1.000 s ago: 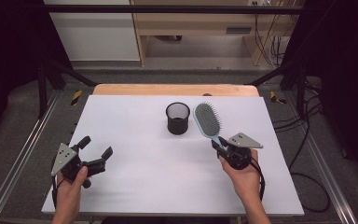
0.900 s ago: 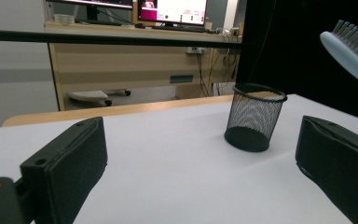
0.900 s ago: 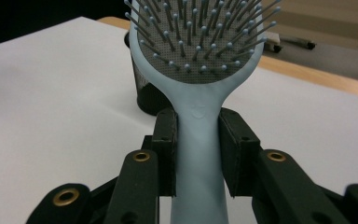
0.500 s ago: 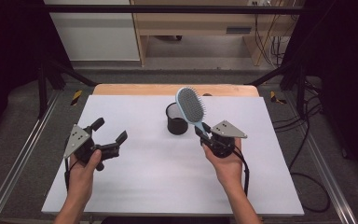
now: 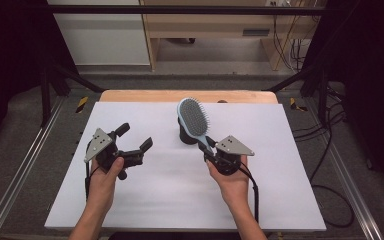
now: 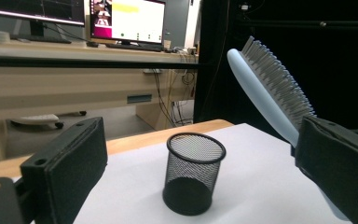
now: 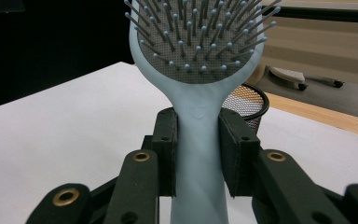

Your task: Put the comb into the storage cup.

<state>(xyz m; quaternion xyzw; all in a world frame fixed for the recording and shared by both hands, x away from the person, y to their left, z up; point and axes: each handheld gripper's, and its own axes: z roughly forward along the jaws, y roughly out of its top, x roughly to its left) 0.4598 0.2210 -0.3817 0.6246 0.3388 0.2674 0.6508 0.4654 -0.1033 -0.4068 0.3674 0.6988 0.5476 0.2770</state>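
A light blue hairbrush (image 5: 194, 116) is raised off the table, bristles facing the camera in the right gripper view. My right gripper (image 5: 209, 148) is shut on its handle (image 7: 198, 140), with the jaws pressed against both sides. A black mesh cup (image 5: 186, 137) stands upright on the white table top just behind the brush; in the right gripper view the mesh cup (image 7: 251, 105) peeks out to the right of the handle. My left gripper (image 5: 135, 136) hovers open to the left of the cup with nothing in it. From the left gripper view the cup (image 6: 193, 172) looks empty, and the brush (image 6: 265, 88) slants above its right side.
The white table top (image 5: 290, 165) has a wooden strip (image 5: 130, 95) along its far edge. Metal rails run down both sides, and cables lie on the floor at the right. A desk with monitors (image 6: 126, 21) stands beyond the table.
My right gripper has lifted the hairbrush and carried it left, from beside the cup to in front of it. My left gripper has moved forward and inward toward the cup.
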